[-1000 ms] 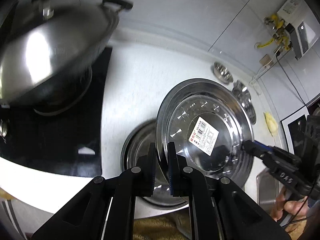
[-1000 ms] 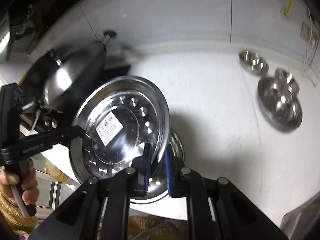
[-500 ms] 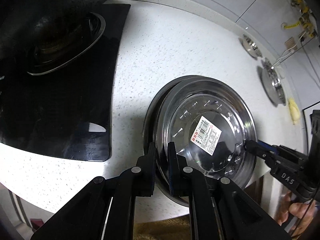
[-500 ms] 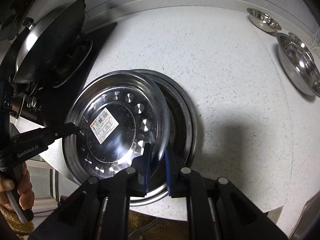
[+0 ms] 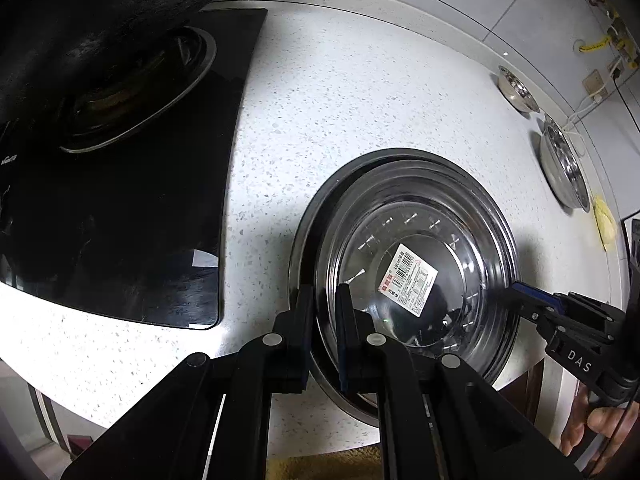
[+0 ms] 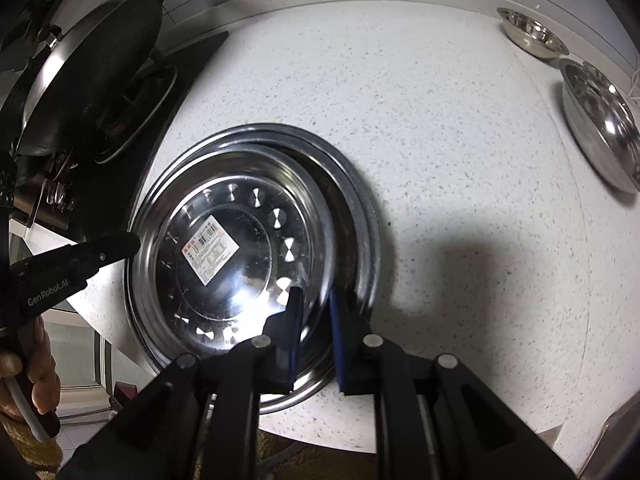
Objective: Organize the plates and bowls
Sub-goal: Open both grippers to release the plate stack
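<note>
A steel plate with a white barcode sticker [image 5: 412,240] [image 6: 224,248] lies nested on a larger steel plate [image 5: 316,200] [image 6: 360,208] at the counter's front edge. My left gripper [image 5: 324,312] is shut on the stickered plate's left rim. My right gripper [image 6: 316,308] straddles the plate's right rim with its jaws a little apart; it also shows in the left wrist view [image 5: 520,292]. The left gripper shows in the right wrist view [image 6: 124,246].
A black glass hob [image 5: 120,200] with a wok [image 6: 88,80] on it lies to the left. Two steel bowls stand at the far right: a small one [image 6: 532,34] and a larger one [image 6: 600,120]. The counter is white speckled stone [image 6: 440,140].
The stickered plate has come down from tilted in the air to flat onto the larger plate. My right gripper's jaws have opened slightly on its rim.
</note>
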Motion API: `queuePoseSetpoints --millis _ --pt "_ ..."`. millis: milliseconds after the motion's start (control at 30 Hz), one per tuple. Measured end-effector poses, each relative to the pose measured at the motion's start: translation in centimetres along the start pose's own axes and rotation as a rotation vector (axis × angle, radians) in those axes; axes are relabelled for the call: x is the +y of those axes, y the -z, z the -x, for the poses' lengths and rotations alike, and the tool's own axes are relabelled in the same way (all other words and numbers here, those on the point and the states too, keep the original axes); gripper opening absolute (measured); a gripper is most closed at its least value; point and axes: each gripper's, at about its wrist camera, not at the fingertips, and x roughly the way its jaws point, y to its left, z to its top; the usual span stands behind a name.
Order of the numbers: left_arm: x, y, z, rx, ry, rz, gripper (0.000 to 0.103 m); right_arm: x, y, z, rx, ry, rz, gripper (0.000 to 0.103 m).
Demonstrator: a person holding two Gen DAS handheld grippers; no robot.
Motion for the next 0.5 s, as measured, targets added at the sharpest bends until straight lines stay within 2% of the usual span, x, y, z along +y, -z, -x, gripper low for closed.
queuePoseSetpoints --millis 100,167,200,233,267,333,433,500 --pt "-0.1 0.2 0.6 -0.025 -0.035 -0.006 0.008 -0.3 0.1 0.7 -0.014 0.001 0.02 0.013" --pt "0.0 0.3 1.0 -0.03 -0.029 0.008 0.011 -0.6 0.2 1.2 -0.02 -0.005 0.027 0.014" --pt "0.1 0.3 1.2 -0.036 -0.033 0.016 0.018 -0.9 0.2 1.5 -0.024 -0.011 0.027 0.016" --pt "0.2 0.3 1.5 -0.044 -0.034 0.023 0.029 -1.3 0.2 1.9 -0.028 -0.017 0.025 0.025" --pt "0.2 0.2 2.0 -0.055 -0.035 0.031 0.034 -1.7 0.1 2.4 -0.037 -0.027 0.027 0.03" --pt "0.1 -0.1 2.8 -0.074 -0.034 0.045 0.052 -2.4 -0.2 3.4 -0.054 -0.023 0.032 0.031" --pt "-1.0 -0.8 4.4 -0.113 -0.032 0.056 0.057 -4.3 -0.8 5.3 -0.086 -0.043 0.016 0.035" --pt "-2.1 -1.5 5.2 -0.131 0.004 0.079 0.059 -6.1 -1.6 7.0 -0.123 -0.029 0.007 0.036"
